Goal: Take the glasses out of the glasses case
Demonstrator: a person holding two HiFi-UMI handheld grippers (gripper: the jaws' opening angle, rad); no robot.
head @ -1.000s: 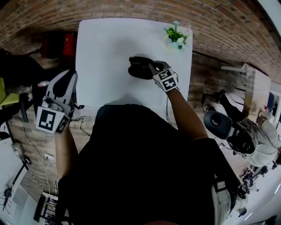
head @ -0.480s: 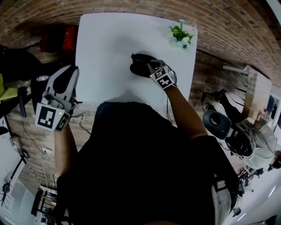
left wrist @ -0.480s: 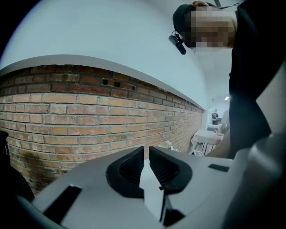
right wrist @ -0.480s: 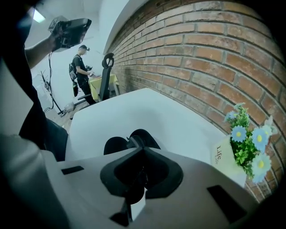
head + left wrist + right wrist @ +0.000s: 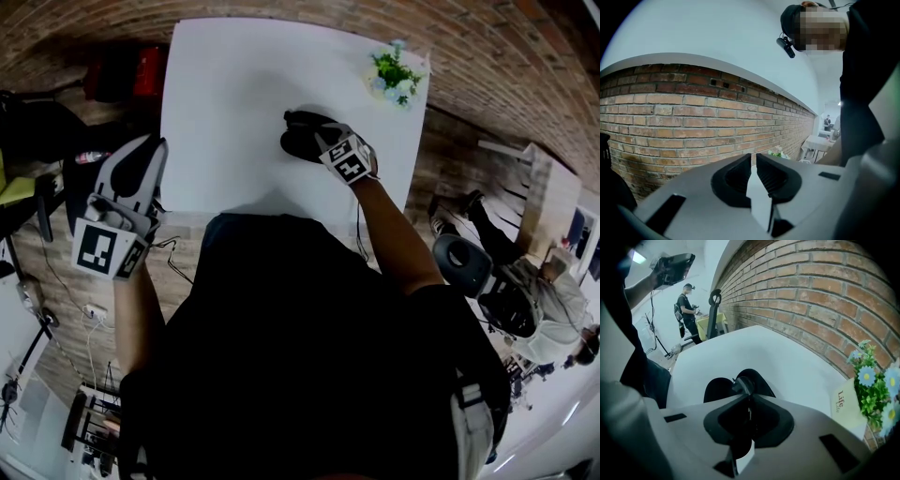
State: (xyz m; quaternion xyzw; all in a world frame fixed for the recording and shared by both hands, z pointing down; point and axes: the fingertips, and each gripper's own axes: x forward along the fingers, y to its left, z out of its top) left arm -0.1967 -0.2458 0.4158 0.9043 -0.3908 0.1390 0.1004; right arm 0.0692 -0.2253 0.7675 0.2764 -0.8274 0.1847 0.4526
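Overhead, the right tongs (image 5: 321, 142) reach onto the white table (image 5: 225, 94), their tips at the dark glasses case (image 5: 298, 139), while the left tongs (image 5: 142, 159) hang off the table's left edge. The left gripper view shows its tongs clenched on nothing, facing a brick wall (image 5: 670, 122). The right gripper view shows its tongs clenched on the glasses (image 5: 743, 385), just above the open case.

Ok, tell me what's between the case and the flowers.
Nothing: only bare white table lies between the case and the flowers. The head view shows it best.
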